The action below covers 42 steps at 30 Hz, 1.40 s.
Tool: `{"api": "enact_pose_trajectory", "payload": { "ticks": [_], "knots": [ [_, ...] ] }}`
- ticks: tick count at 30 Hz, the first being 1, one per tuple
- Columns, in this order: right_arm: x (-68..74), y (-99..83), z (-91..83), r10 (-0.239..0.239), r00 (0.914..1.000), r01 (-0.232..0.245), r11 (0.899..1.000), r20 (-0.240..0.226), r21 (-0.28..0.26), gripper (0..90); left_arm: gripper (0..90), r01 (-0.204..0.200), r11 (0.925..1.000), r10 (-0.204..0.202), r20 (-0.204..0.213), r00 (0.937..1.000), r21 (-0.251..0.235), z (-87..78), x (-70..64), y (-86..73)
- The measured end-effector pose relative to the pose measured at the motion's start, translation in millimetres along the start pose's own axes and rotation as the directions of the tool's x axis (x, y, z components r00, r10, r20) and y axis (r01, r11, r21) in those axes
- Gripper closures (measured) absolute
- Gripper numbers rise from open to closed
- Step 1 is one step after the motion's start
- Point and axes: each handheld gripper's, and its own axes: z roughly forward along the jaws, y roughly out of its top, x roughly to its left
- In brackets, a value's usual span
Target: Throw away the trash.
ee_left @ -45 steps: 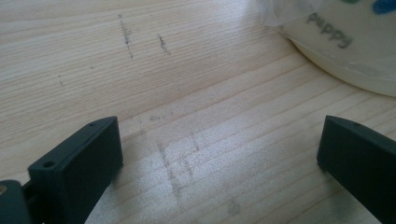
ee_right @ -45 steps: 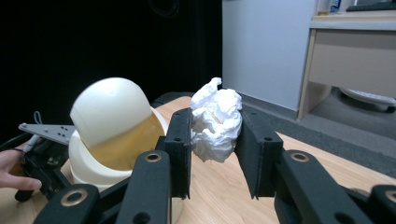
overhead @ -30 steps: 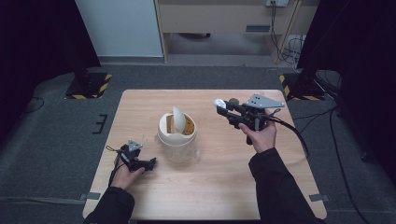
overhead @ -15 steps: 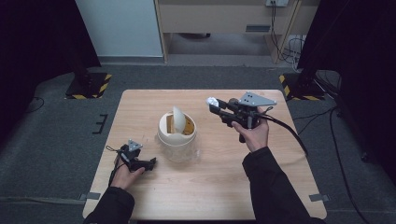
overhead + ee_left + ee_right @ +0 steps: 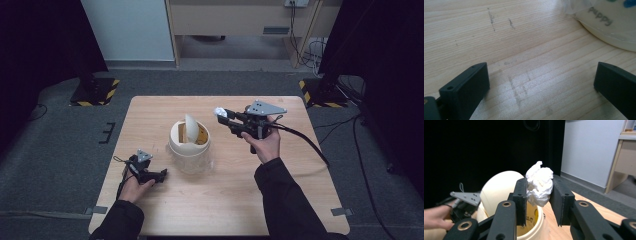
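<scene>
In the high view the right tongs (image 5: 223,114) pinch a paper wad (image 5: 219,112) just right of the bin (image 5: 189,145), not over its mouth; released here, it would likely land on the tabletop (image 5: 295,165). In the left gripper view the left tongs (image 5: 541,85) rest wide open, empty. In the right gripper view the wad (image 5: 539,183) stands roughly upright, its tip rising above the jaws.
</scene>
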Motion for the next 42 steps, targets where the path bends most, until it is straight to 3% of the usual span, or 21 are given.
{"api": "enact_pose_trajectory", "payload": {
  "ticks": [13,28,42],
  "knots": [
    [2.0,2.7,13.5,0.004,0.9995,-0.004,1.000,-0.032,0.000,67.3,0.0,0.000,1.0000,0.000,0.000,1.0000,0.000,0.0,0.0,0.0],
    [2.3,-26.9,33.6,0.011,0.9992,-0.006,0.993,-0.039,0.118,66.9,0.0,0.000,1.0000,0.000,0.000,1.0000,0.000,0.0,0.0,0.0],
    [8.3,-38.8,47.8,0.015,0.9975,-0.001,0.981,-0.069,0.193,66.5,0.0,0.000,1.0000,0.000,0.000,1.0000,0.000,0.0,0.0,0.0]
  ]
}}
